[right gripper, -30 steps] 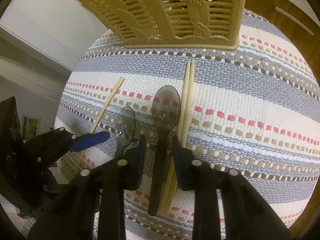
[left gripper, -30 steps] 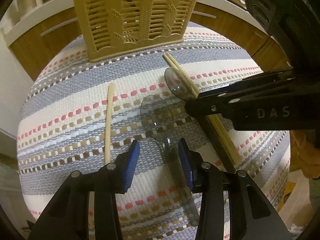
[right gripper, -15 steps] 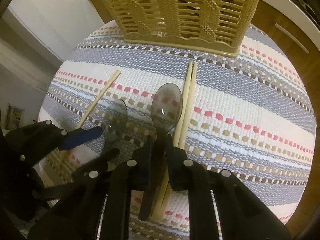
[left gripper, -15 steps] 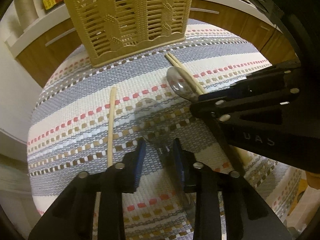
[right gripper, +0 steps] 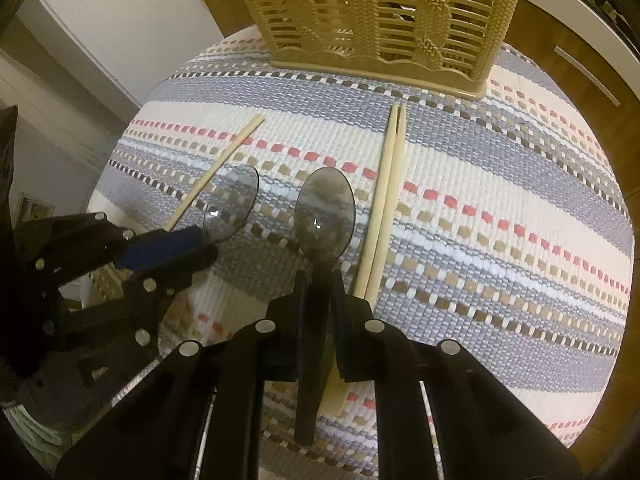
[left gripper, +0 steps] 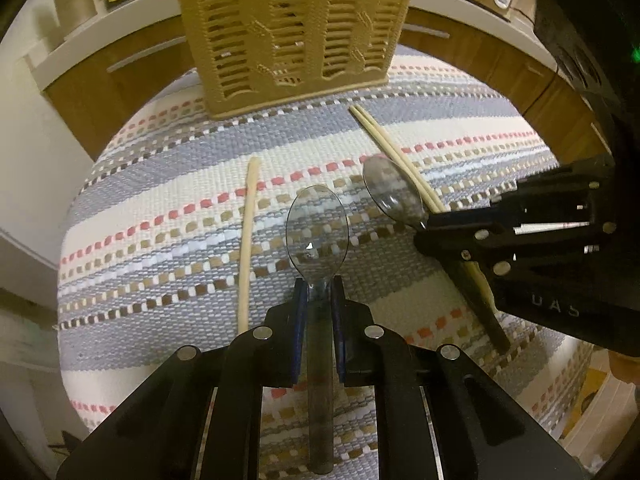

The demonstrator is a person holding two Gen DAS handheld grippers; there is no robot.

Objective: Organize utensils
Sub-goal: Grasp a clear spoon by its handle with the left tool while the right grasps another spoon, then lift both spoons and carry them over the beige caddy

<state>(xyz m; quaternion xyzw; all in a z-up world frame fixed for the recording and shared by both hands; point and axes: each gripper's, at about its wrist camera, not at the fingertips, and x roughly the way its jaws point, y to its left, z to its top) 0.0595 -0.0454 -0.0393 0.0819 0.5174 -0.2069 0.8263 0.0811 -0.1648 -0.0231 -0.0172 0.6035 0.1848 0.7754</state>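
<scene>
My left gripper (left gripper: 318,286) is shut on the neck of a clear plastic spoon (left gripper: 318,232), its bowl pointing toward the tan slotted utensil basket (left gripper: 296,28). My right gripper (right gripper: 319,280) is shut on the handle of a smoky grey plastic spoon (right gripper: 325,212); it also shows in the left wrist view (left gripper: 394,196). Both spoons are low over the striped woven mat (left gripper: 160,208). A pair of wooden chopsticks (right gripper: 386,200) lies just right of the grey spoon. A single chopstick (left gripper: 248,240) lies left of the clear spoon.
The basket (right gripper: 380,12) stands at the far edge of the mat, with utensils inside. Wooden cabinets and a white counter (left gripper: 100,40) run behind it. The two grippers are close side by side, the left one (right gripper: 168,248) just left of the right one.
Both grippers have closed from open onto their spoons. The clear spoon now lines up straight between the left fingers, and both views have pulled back a little from the basket.
</scene>
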